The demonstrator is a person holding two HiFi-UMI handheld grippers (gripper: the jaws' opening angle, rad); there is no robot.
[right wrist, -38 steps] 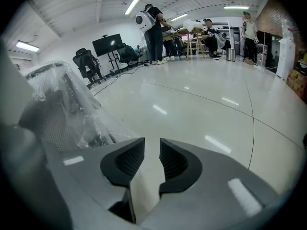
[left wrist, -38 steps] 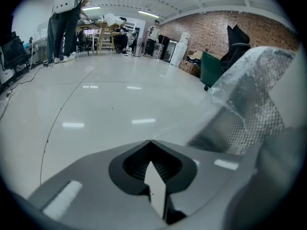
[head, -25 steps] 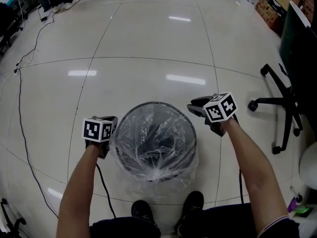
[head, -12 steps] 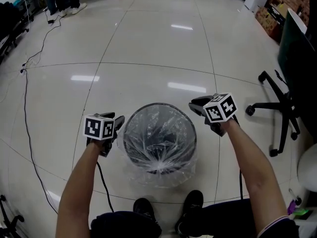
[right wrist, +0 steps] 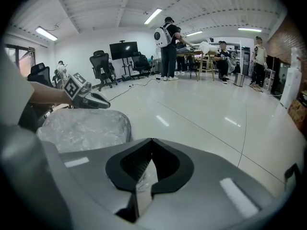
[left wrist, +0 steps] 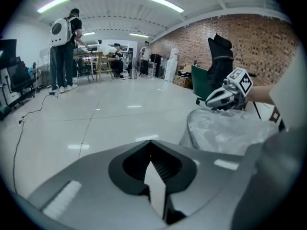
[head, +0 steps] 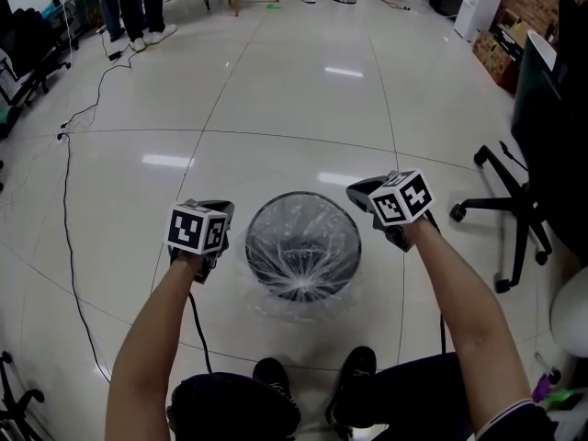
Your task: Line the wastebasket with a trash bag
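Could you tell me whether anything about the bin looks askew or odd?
Nothing much: the bin stands upright and lined. Loose overhang of the bag spreads onto the floor at the near side.

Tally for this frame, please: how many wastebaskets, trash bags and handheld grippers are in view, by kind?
wastebasket: 1
trash bag: 1, clear, inside the basket and folded over its rim
grippers: 2, the left gripper and the right gripper, both shut with nothing in them
Total: 4
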